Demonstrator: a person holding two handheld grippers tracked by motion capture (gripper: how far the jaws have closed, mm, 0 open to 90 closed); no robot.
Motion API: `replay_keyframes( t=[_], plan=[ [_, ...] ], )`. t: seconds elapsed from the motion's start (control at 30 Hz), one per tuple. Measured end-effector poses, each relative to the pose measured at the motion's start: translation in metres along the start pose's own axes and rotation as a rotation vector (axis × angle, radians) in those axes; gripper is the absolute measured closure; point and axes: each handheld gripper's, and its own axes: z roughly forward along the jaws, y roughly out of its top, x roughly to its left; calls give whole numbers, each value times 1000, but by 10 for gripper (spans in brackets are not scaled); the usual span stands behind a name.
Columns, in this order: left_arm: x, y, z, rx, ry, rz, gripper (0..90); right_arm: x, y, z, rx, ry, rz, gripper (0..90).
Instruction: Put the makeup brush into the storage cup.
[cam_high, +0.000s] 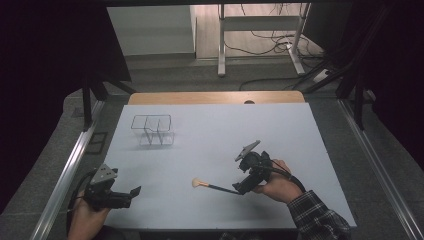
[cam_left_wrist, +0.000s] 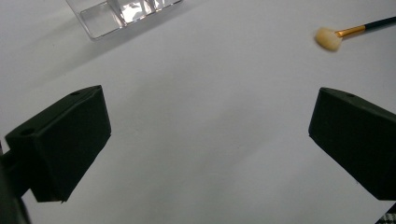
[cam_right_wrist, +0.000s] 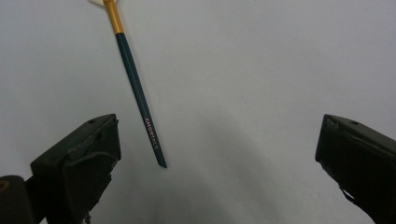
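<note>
A makeup brush (cam_high: 209, 185) with cream bristles, a gold ferrule and a dark handle lies flat on the white table (cam_high: 225, 135), right of centre near the front. My right gripper (cam_high: 241, 188) stands open just behind the handle's end. In the right gripper view the handle (cam_right_wrist: 137, 88) lies between the jaws, nearer the left one, and nothing touches it; the gripper (cam_right_wrist: 217, 135) is wide open. My left gripper (cam_high: 134, 192) rests open at the front left, empty (cam_left_wrist: 209, 116). From there the brush (cam_left_wrist: 343, 33) lies far off at the upper right.
A clear acrylic organiser (cam_high: 153, 130) with compartments stands at the back left of the table; its base (cam_left_wrist: 123, 11) shows in the left gripper view. The table's wooden far edge (cam_high: 215, 97) and metal side rails (cam_high: 65, 170) bound the surface.
</note>
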Motion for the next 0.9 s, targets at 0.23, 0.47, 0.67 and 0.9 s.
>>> replay_keyframes(
  t=[0.23, 0.47, 0.67, 0.9],
  plan=[
    [0, 0, 1, 7, -3, 2, 0, 5, 8, 5, 5, 13, -12, 2],
    [0, 0, 1, 12, -5, 1, 0, 10, 17, 10, -8, 30, -34, 29],
    [0, 0, 1, 14, -6, 2, 0, 17, 25, 16, -8, 52, -42, 44],
    [0, 0, 1, 12, -7, 0, 0, 22, 31, 21, -2, 65, -60, 51]
  ],
)
